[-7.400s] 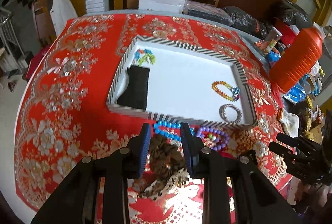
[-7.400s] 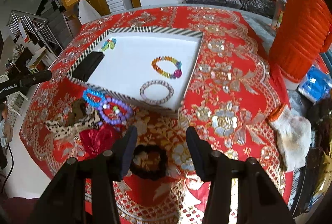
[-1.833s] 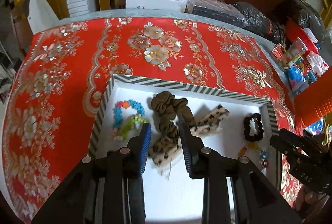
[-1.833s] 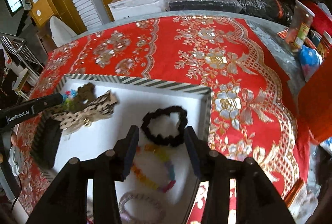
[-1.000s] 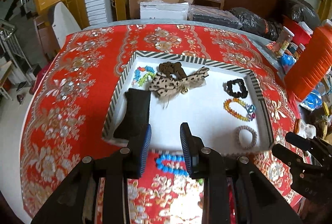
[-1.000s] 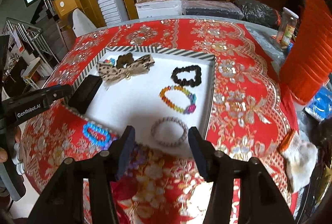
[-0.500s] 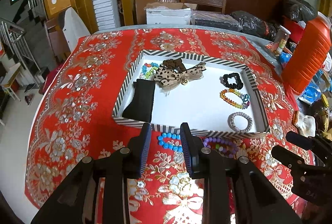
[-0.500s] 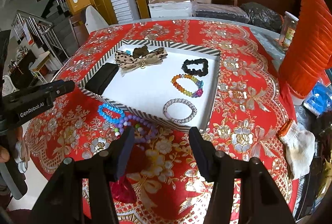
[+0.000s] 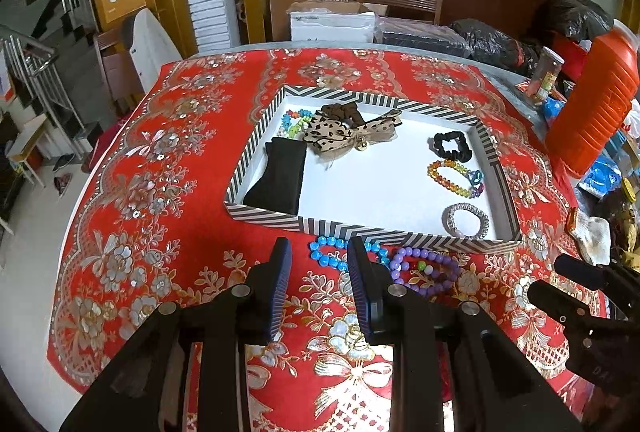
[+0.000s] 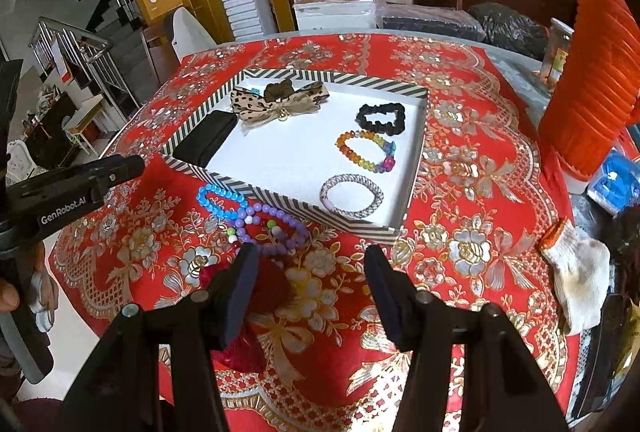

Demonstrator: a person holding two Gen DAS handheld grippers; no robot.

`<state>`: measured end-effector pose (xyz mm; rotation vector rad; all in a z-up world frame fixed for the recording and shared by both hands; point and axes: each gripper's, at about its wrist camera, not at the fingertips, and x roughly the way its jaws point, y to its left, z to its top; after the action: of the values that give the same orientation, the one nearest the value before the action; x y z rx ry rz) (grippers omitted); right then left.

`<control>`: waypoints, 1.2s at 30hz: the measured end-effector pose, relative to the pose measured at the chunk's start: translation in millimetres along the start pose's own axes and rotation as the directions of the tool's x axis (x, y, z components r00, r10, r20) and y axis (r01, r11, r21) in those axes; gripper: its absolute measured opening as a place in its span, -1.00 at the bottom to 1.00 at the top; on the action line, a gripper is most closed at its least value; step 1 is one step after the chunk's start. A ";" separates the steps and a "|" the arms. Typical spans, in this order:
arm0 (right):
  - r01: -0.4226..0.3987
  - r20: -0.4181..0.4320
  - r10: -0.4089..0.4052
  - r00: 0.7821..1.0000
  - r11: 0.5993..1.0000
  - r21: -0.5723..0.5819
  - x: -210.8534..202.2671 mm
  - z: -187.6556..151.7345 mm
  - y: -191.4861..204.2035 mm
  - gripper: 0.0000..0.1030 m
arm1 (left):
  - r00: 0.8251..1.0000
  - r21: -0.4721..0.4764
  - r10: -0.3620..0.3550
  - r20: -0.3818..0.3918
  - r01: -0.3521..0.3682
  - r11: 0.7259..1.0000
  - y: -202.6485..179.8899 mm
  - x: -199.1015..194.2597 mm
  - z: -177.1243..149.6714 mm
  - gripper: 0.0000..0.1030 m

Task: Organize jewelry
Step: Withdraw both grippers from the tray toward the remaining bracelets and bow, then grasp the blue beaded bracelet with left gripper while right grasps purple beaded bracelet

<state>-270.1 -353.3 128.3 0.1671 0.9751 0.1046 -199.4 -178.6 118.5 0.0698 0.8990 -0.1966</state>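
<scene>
From my left wrist camera, my left gripper [image 9: 318, 264] hung over the red floral tablecloth [image 9: 132, 192] with its jaws parted a little and nothing between them. Just beyond its tips a blue bead bracelet [image 9: 334, 254] and a purple bead bracelet [image 9: 426, 266] lay on the cloth against the near wall of the striped tray [image 9: 400, 232]. Inside the tray sat a black pouch [image 9: 280, 178] at the left, a leopard-print bow [image 9: 348, 132] and a small multicoloured bracelet [image 9: 294, 122] at the far left, and down the right side a black scrunchie [image 9: 452, 146], a rainbow bead bracelet [image 9: 456, 178] and a silver bracelet [image 9: 468, 220]. From my right wrist camera, my right gripper [image 10: 308, 280] was spread wide and held nothing. A dark red scrunchie [image 10: 266, 286] lay on the cloth by its left finger [image 10: 240, 296], with the purple bracelet [image 10: 272, 228] just past it. An orange container [image 10: 596, 72] stood far right, a white glove [image 10: 576, 272] nearer.
</scene>
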 end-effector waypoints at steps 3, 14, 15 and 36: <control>0.002 -0.006 -0.002 1.000 1.000 0.005 0.9 -2.7 -2.5 0.12 | 1.000 -0.018 -0.008 -0.012 0.008 1.000 5.6 1.8 -1.3 -0.81; -0.023 -0.054 0.026 0.998 0.999 0.045 17.5 -16.9 -12.7 0.12 | 0.992 -0.102 -0.074 -0.105 0.063 0.993 30.3 23.4 -10.9 -0.81; -0.029 -0.058 0.032 0.998 0.999 0.046 20.9 -17.3 -12.8 0.12 | 0.990 -0.109 -0.086 -0.114 0.074 0.991 31.2 26.1 -12.1 -0.81; -0.144 -0.138 0.173 0.975 0.969 0.199 111.4 7.6 -13.0 -0.35 | 0.946 -0.117 -0.196 -0.257 0.171 0.978 36.4 108.7 3.2 -0.78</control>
<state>-201.5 -348.6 39.3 0.4168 1.1254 0.1748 -123.9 -158.7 34.5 -0.0769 1.1841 -0.3242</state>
